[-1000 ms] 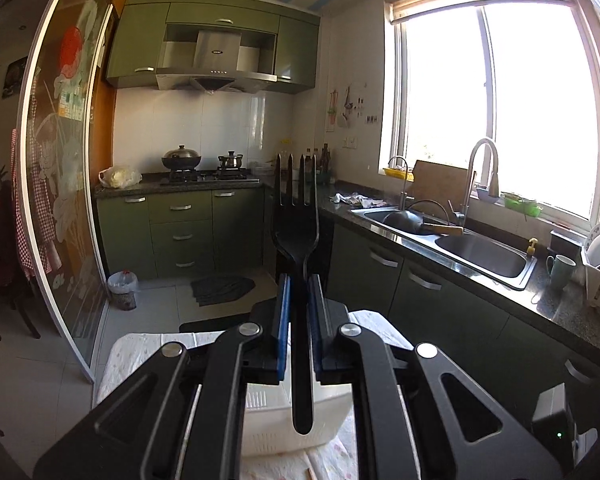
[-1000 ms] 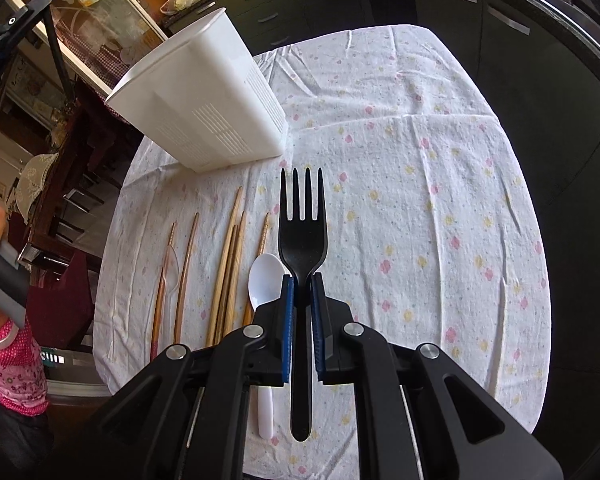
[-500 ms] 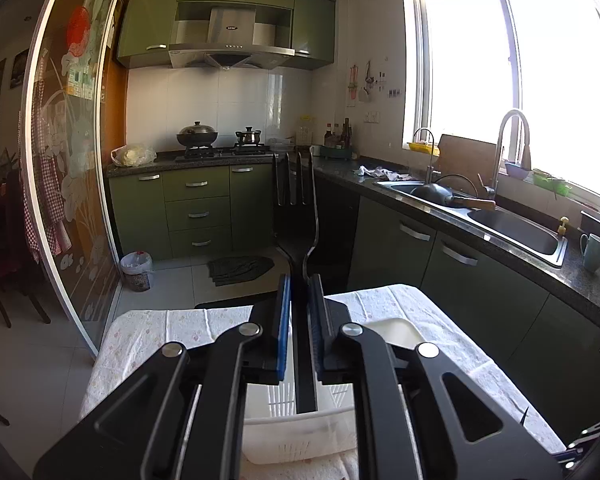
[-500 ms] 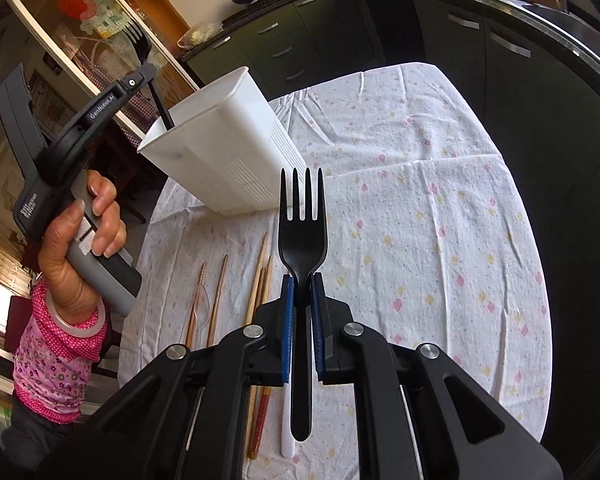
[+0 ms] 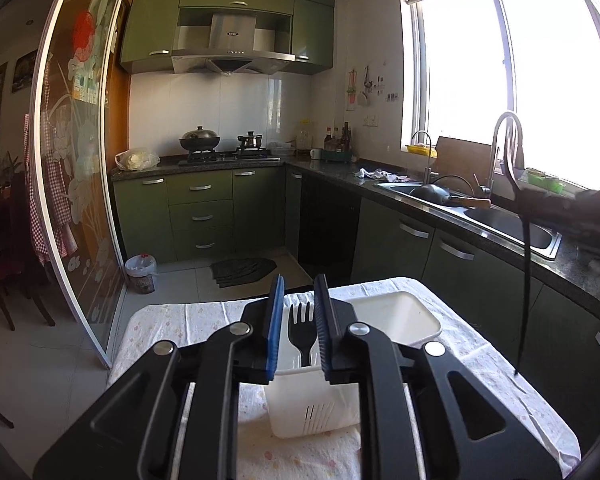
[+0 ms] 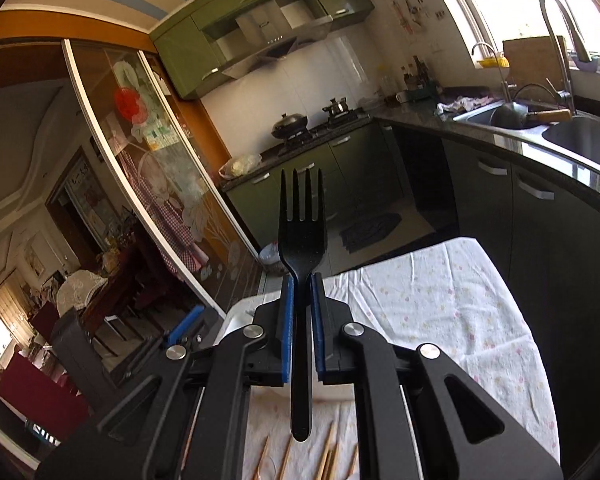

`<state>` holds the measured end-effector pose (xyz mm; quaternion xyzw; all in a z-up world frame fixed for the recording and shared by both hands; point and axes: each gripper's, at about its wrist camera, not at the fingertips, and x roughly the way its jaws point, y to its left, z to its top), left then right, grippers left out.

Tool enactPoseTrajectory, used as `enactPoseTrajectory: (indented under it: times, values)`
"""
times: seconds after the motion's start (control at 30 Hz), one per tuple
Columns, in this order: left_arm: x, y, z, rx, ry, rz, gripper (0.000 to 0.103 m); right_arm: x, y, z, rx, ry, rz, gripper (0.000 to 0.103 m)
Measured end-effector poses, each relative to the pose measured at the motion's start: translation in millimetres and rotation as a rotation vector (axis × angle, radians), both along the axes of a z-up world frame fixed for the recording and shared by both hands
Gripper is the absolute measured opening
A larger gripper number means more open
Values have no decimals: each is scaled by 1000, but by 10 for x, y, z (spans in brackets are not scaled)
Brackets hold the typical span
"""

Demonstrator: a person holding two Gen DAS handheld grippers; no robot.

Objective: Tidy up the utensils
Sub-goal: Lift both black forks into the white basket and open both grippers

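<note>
The left gripper, low centre of its view, has just been opening its jaws; its black fork now stands free in the white utensil basket, tines up, long axis upright: one utensil stowed. The right gripper clamps a second black fork, tines up-frame, above the tablecloth.

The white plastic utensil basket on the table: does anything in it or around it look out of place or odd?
Nothing looks spilled or damaged. The white plastic utensil basket stands upright on the flowered cloth, with one black plastic fork inside, tines up. Wooden chopsticks lie loose on the cloth, not sorted yet.
</note>
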<state>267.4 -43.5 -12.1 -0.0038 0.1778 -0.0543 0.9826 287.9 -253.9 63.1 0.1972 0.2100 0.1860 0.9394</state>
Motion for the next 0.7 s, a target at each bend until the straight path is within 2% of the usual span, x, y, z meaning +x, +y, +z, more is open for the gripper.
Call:
enactPoseTrajectory:
  times: [0.1, 0.2, 0.43, 0.7]
  values:
    - [-93, 44, 20, -11, 4, -14, 15, 171, 166, 143, -14, -94, -46, 9]
    - [-140, 96, 43, -21, 5, -26, 15, 338, 381, 128, -70, -141, -77, 9]
    - [-199, 159, 58, -29, 12, -46, 15, 540, 607, -269, -163, -144, -84, 10]
    - [-272, 120, 15, -19, 28, -59, 15, 339, 652, -582, -206, -176, -45, 11]
